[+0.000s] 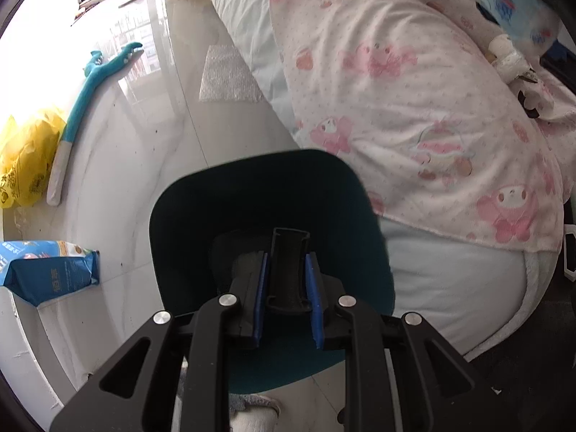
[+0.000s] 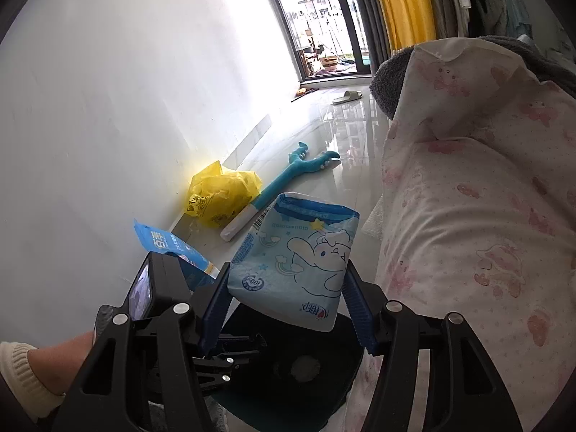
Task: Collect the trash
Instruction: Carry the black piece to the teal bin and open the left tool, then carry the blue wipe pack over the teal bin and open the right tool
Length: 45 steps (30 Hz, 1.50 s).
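A bed fills the right side of both views, its pale mattress (image 1: 450, 288) draped with a white blanket (image 1: 414, 108) printed with pink cartoon figures. Beside it runs a glossy white tiled floor (image 1: 162, 126), bounded by a white wall (image 2: 126, 90) and, at the far end, a dark-framed glass door (image 2: 324, 18) with a yellow curtain (image 2: 403, 3) next to it.

A dark teal dustpan (image 1: 252, 223) hangs low over the floor just beside the bed's edge. The left gripper (image 1: 288, 270) has its blue pads clamped narrowly on the dustpan's black handle (image 1: 289, 270), pointing steeply down. In the right wrist view the same pan (image 2: 306, 367) sits below the right gripper, with a hand and a cream knitted cuff (image 2: 21, 370) at the lower left.

The right gripper (image 2: 288, 288) stands at a middling width, pressed on both sides of a light blue tissue pack (image 2: 298, 252) printed with a white cartoon dog; the pack is held upright, directly above the pan.

Along the wall lie a crumpled yellow plastic bag (image 2: 219, 198), a long teal plush toy (image 2: 288, 176) with a white end, and a blue wet-wipe packet (image 1: 50, 270). A sheet of bubble wrap (image 1: 226, 75) lies on the floor against the bed. A pale slipper (image 2: 347, 96) rests near the door.
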Available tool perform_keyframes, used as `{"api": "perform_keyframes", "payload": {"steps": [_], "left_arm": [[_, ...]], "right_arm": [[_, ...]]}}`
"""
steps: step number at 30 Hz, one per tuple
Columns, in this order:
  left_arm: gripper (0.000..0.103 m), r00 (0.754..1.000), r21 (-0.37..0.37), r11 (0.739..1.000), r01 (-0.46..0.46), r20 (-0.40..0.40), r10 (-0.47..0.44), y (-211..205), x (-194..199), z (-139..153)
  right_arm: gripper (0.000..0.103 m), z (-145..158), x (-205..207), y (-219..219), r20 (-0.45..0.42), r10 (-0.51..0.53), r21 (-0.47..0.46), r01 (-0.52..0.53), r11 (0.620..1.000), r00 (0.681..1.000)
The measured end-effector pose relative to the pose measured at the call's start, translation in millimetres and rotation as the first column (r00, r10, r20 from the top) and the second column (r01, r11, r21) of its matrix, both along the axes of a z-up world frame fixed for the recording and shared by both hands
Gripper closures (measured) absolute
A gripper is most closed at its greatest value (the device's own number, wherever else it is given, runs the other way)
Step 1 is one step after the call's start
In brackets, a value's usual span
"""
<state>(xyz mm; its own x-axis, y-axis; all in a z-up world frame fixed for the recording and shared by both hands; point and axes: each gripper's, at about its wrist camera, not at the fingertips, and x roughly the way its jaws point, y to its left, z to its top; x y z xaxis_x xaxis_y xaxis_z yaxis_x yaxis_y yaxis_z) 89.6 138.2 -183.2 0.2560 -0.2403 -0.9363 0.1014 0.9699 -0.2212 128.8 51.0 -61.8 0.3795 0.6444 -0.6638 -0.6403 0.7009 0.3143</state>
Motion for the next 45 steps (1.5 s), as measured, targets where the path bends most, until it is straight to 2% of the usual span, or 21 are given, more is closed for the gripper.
{"api": "perform_keyframes", "payload": {"steps": [1,3,4,5,10,15,21,25,30,34,40,45], "left_arm": [[0.079,1.0,0.003,1.0,0.002,-0.007,-0.002,1.8,-2.2,-2.0],[0.068,1.0,0.011,1.0,-0.002,-0.015,0.002,5.9,-4.5,-4.0],[0.056,1.0,0.015,1.0,-0.008,-0.013,0.008,8.4,-5.8,-4.0],[0.049,1.0,0.016,1.0,-0.017,-0.009,0.018,11.7,-7.3,-3.4],[0.034,0.998,0.005,0.998,-0.058,0.02,0.057,30.2,-13.0,3.4],[0.028,0.991,0.009,0.995,-0.095,0.096,0.093,46.9,-17.8,21.1],[0.025,0.97,0.019,0.991,-0.135,0.207,0.128,63.4,-23.7,45.3],[0.021,0.946,0.013,0.985,-0.173,0.282,0.162,73.2,-27.2,60.7],[0.016,0.902,-0.01,0.975,-0.223,0.377,0.21,84.6,-31.8,84.4],[0.014,0.857,0.02,0.968,-0.25,0.47,0.212,83.9,-36.2,105.4],[0.01,0.792,-0.016,0.966,-0.257,0.57,0.22,85.3,-40.8,135.2],[0.01,0.774,-0.033,0.969,-0.247,0.595,0.217,82.5,-43.4,146.6]], "right_arm": [[0.043,-1.5,0.3,3.0,-0.006,0.002,-0.003,-0.002,1.0,1.0],[0.043,-5.0,1.8,7.4,-0.017,0.005,-0.013,-0.005,1.0,1.0],[0.043,-7.2,2.1,10.3,-0.023,0.006,-0.018,-0.006,1.0,1.0],[0.043,-9.3,3.7,12.1,-0.029,0.006,-0.022,-0.007,1.0,1.0],[0.043,-18.5,6.2,23.4,-0.053,0.006,-0.043,-0.008,0.999,0.999],[0.043,-34.4,7.2,37.1,-0.104,0.012,-0.072,-0.019,0.997,0.995],[0.043,-54.5,6.9,53.6,-0.134,0.022,-0.133,-0.04,0.99,0.991],[0.043,-70.6,5.8,64.1,-0.165,0.027,-0.165,-0.054,0.985,0.986],[0.043,-84.5,3.0,72.1,-0.192,0.03,-0.204,-0.07,0.977,0.981],[0.043,-95.2,1.0,79.1,-0.21,0.042,-0.23,-0.092,0.969,0.977],[0.043,-109.6,-4.7,89.7,-0.235,0.062,-0.273,-0.127,0.954,0.97],[0.043,-118.9,-7.8,90.9,-0.258,0.067,-0.309,-0.148,0.94,0.964]]}}
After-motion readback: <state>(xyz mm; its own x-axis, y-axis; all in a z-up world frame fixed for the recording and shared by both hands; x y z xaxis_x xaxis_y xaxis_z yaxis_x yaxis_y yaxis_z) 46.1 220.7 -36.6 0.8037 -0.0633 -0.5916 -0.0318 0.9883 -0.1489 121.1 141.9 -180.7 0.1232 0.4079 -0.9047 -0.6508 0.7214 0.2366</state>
